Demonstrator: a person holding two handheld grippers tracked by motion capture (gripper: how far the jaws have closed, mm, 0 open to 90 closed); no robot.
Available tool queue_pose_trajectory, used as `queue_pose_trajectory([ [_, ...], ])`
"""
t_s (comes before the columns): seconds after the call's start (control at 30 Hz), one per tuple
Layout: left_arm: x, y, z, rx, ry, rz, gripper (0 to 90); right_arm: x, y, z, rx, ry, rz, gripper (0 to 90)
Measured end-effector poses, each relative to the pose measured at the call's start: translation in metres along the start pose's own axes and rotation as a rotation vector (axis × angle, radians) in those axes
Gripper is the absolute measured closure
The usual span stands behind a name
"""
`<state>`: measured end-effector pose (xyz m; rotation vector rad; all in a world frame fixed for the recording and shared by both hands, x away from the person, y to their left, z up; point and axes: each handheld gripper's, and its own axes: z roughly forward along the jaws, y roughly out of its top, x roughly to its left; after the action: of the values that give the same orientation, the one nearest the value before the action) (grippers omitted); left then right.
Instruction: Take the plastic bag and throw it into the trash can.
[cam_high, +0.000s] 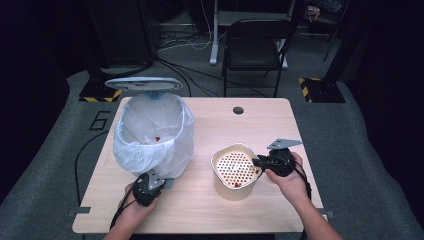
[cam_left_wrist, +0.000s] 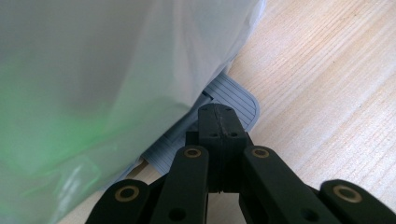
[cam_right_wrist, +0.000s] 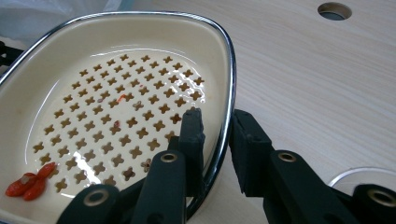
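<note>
Cream enamel strainer bowl (cam_high: 235, 171) sits on the desk (cam_high: 210, 210), its chrome rim pinched by the right claw (cam_right_wrist: 215, 135); that thin grip may slip and spill the red scraps (cam_right_wrist: 29, 184). The left claw (cam_left_wrist: 218, 122), clenched empty, rests on the bin's pedal (cam_left_wrist: 233, 100), and could slide off, dropping the lid (cam_high: 144, 83).

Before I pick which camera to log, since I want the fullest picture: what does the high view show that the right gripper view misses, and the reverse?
High view alone: the left hand-held gripper shut at the foot of the lined bin, the bin's raised lid, and a chair behind the table.

Right gripper view alone: the cross shape of the strainer's holes and one jaw on each side of its chrome rim.

Both: the cream strainer, the red scrap in it, the table hole, and the right hand-held gripper.
</note>
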<state>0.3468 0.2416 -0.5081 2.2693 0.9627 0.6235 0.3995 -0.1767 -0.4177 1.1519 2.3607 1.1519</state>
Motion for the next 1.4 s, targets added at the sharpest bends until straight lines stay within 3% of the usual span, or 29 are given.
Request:
queue_pose_trajectory([
  [0.2,0.0,0.0,0.0,0.0,0.001,0.0,90.0,0.007,-0.005,-0.005,0.005,0.013,0.0,75.0],
  [0.27,0.001,0.0,0.0,0.003,0.003,0.02,90.0,0.007,-0.005,-0.006,0.006,0.015,-0.005,75.0],
  [0.5,0.0,0.0,0.0,0.001,0.0,0.0,90.0,0.009,-0.007,-0.009,0.014,0.019,0.004,74.2],
  [0.53,0.001,0.0,0.0,0.003,0.002,0.018,90.0,0.009,-0.007,-0.011,-0.005,0.017,0.0,62.9],
  [0.57,0.001,0.0,0.0,0.003,0.002,0.018,90.0,0.008,-0.006,-0.013,-0.023,0.01,0.003,59.3],
  [0.67,0.001,0.0,0.0,0.003,0.002,0.017,90.0,0.005,-0.002,-0.02,-0.063,0.0,0.004,53.9],
  [0.7,0.0,0.0,0.0,0.0,0.0,0.0,90.0,0.003,0.0,-0.023,-0.072,-0.007,0.009,51.6],
  [0.8,0.001,0.0,0.0,0.004,0.003,0.02,90.0,-0.005,0.001,-0.03,-0.091,-0.036,0.014,43.6],
  [0.87,0.0,0.0,0.0,0.0,0.001,0.0,90.0,-0.011,0.0,-0.033,-0.105,-0.048,0.023,40.4],
  [1.0,0.0,0.0,0.0,0.002,-0.002,-0.001,90.0,-0.022,-0.004,-0.037,-0.132,-0.111,0.018,31.7],
  [1.2,0.001,0.001,0.0,0.004,0.003,0.02,90.0,-0.04,-0.015,-0.035,-0.116,-0.146,0.033,16.0],
  [1.3,0.001,0.001,0.0,0.004,0.003,0.02,90.0,-0.046,-0.022,-0.032,-0.102,-0.168,0.041,13.4],
  [1.33,0.0,0.0,0.0,0.001,0.001,0.002,90.0,-0.048,-0.024,-0.031,-0.095,-0.17,0.044,11.8],
  [1.4,0.001,0.0,0.0,0.004,0.001,0.019,90.0,-0.052,-0.029,-0.028,-0.085,-0.175,0.059,7.6],
])
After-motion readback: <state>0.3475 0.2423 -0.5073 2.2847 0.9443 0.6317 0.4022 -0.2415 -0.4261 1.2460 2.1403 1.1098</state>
